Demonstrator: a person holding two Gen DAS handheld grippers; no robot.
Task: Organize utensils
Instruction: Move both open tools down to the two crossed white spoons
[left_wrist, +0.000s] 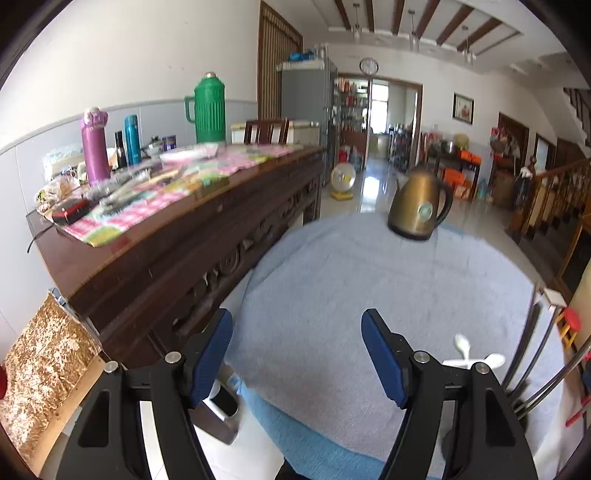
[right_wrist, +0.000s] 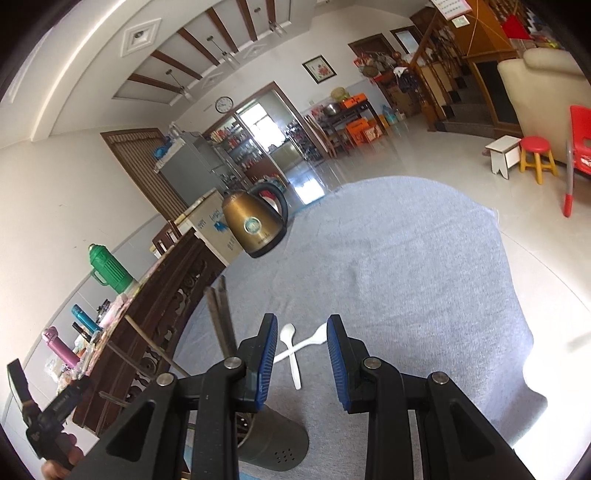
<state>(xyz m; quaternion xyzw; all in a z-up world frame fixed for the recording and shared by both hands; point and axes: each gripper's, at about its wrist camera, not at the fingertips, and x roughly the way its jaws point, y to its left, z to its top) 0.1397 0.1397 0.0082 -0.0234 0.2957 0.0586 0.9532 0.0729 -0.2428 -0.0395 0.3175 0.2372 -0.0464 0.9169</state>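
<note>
While the round table under its grey-blue cloth (right_wrist: 406, 280) fills most of both views, it carries few things: a bronze kettle (right_wrist: 255, 225) at the far edge, a dark metal utensil holder (right_wrist: 275, 441) at the near edge, and two white spoons (right_wrist: 295, 349) crossed on the cloth just beyond it. Chopsticks (right_wrist: 221, 321) already stand in the holder, leaning toward the carved sideboard (left_wrist: 177, 236) beside the table.

Left gripper (left_wrist: 297, 354): jaws wide apart, nothing between them, only bare cloth ahead. In its view the spoons (left_wrist: 476, 356) sit off to the right, partly behind the right finger.

Right gripper (right_wrist: 301, 360): jaws partly open, gap narrow, nothing held. The spoons lie on the cloth seen through the gap, not touched; the holder sits just below the left finger.

Judged step: spoons not yet in the holder, pick-up still to come.

Risks:
- Spoons are crossed, so closing on one could drag or flip the other.
- They lie flat on soft cloth; the pads could pinch fabric along with a handle and pull the cloth, shifting the holder.
- The holder looks tall and narrow, with chopsticks leaning out; a knock from either gripper could tip it.
- The right jaw gap is narrow; a slightly off-centre descent would push the spoon away.
</note>
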